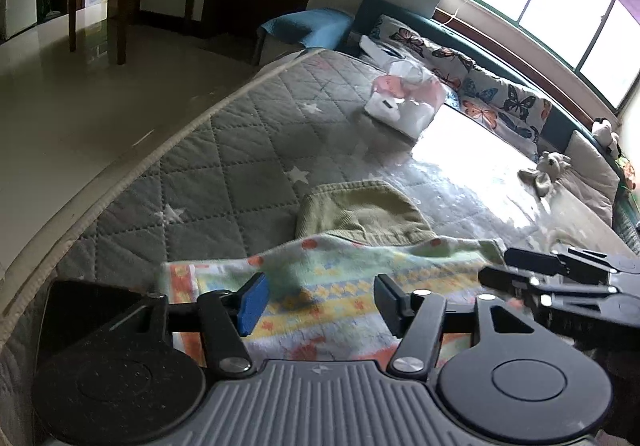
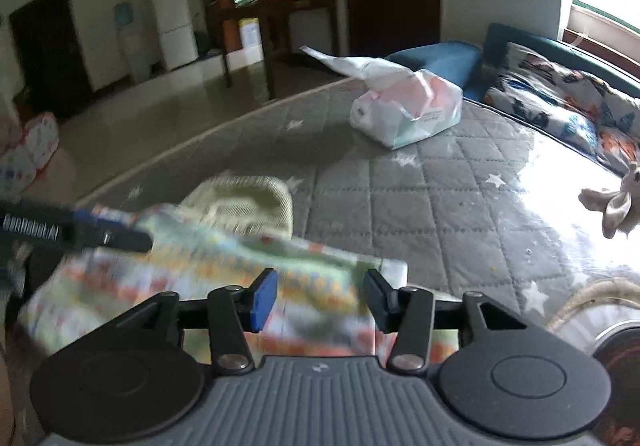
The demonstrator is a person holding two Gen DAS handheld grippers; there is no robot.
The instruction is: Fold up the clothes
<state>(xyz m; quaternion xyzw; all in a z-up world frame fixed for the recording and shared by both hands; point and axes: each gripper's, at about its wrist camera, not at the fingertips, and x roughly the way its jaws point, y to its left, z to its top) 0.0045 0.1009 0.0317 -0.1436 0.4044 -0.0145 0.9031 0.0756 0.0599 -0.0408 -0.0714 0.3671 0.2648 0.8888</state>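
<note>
On the bed [image 1: 224,134] we have both hand-held grippers, left [image 1: 316,302] and right [image 2: 320,298], gaping empty over the patterned cloth [image 1: 340,278], laid flat, folds still pending, olive garment [image 1: 360,212] untouched.

Two garments are seen on the quilted bed [image 1: 240,126]: one patterned cloth [image 1: 320,286] near, one olive piece [image 1: 360,206] behind it. One plastic bag [image 2: 404,110] lies farther off. Two grippers [image 1: 316,298] [image 2: 320,298] are counted.

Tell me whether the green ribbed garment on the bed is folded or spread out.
Folded: the green ribbed garment lies as a compact rounded block on the quilt, its near edge under the patterned cloth.
</note>
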